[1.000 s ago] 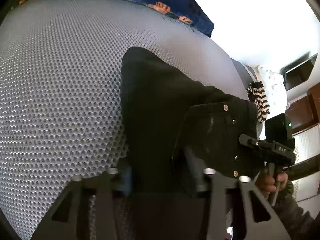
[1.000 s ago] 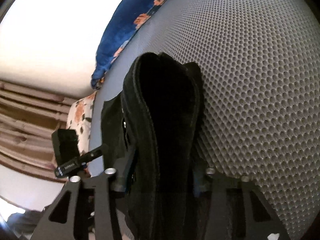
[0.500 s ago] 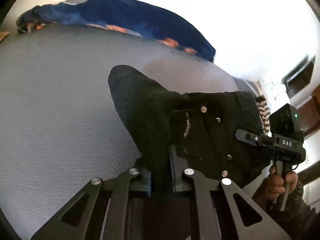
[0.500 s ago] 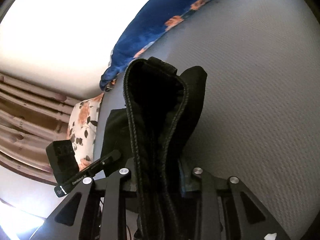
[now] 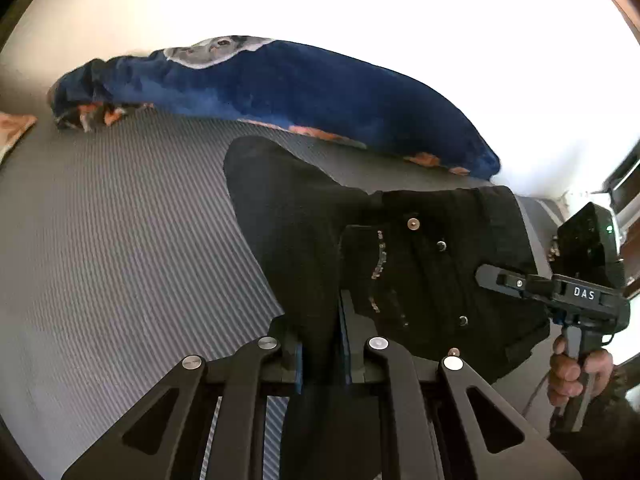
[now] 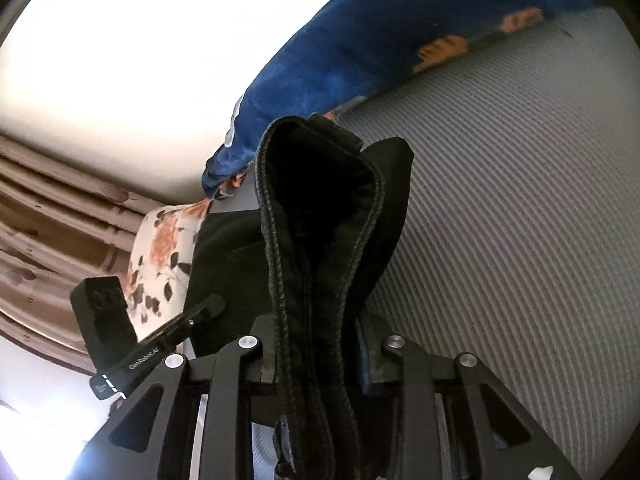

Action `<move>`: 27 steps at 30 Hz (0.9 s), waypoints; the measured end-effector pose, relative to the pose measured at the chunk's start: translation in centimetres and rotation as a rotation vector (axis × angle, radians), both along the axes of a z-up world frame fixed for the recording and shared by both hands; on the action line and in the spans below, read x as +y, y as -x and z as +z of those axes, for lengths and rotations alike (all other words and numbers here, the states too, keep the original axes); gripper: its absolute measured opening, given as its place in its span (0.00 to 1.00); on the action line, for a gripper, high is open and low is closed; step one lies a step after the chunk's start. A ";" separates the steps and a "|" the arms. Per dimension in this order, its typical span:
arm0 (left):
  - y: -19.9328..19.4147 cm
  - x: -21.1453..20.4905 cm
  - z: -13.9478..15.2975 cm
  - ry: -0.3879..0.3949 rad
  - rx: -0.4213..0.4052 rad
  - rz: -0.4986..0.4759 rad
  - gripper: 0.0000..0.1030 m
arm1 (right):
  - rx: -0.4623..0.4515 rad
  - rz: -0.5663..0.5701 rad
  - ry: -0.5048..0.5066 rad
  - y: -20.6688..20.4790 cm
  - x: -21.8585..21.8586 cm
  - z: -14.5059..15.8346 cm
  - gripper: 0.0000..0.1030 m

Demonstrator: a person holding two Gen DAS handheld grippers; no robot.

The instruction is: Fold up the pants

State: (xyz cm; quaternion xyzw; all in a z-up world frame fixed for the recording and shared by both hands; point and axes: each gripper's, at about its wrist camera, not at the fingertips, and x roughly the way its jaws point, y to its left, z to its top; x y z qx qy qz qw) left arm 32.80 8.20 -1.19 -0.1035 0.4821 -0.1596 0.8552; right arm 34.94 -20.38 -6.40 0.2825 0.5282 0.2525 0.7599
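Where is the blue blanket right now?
In the left wrist view the blue blanket lies bunched along the far edge of the grey mattress, just beyond the black pants.

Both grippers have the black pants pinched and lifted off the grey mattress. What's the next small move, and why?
Probably carry both grips together over the part of the black pants on the grey mattress, then lower. The left gripper and right gripper each clamp a raised edge, so the fold is started but not laid flat.
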 end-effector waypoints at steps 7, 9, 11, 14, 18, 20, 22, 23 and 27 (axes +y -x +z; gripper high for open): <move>-1.0 0.3 -4.9 -0.166 0.013 0.044 0.44 | -0.020 -0.018 0.238 -0.4 1.0 -2.5 0.39; -0.5 0.5 -5.7 -0.183 0.006 0.060 0.56 | -0.029 -0.023 0.302 0.2 0.9 -3.2 0.53; 0.2 0.7 -6.1 -0.192 -0.029 0.086 0.63 | -0.067 -0.012 0.352 1.3 0.7 -3.3 0.56; 1.2 0.6 -6.0 -0.227 -0.039 0.120 0.66 | -0.099 -0.001 0.413 2.4 1.0 -2.8 0.61; 3.6 -0.4 -4.4 -0.337 -0.065 0.150 0.66 | -0.135 -0.011 0.478 3.6 1.5 -1.2 0.62; 5.4 -0.9 -3.4 -0.398 -0.086 0.170 0.67 | -0.163 -0.029 0.510 4.6 1.5 -0.2 0.62; 7.0 -1.2 -2.5 -0.415 -0.095 0.190 0.67 | -0.186 -0.045 0.535 6.1 1.7 0.9 0.65; 7.8 -1.3 -2.1 -0.420 -0.096 0.200 0.70 | -0.195 -0.056 0.565 7.0 1.9 1.4 0.69; 11.3 -2.0 -0.5 -0.435 -0.113 0.230 0.71 | -0.250 -0.074 0.617 10.2 3.6 3.3 0.75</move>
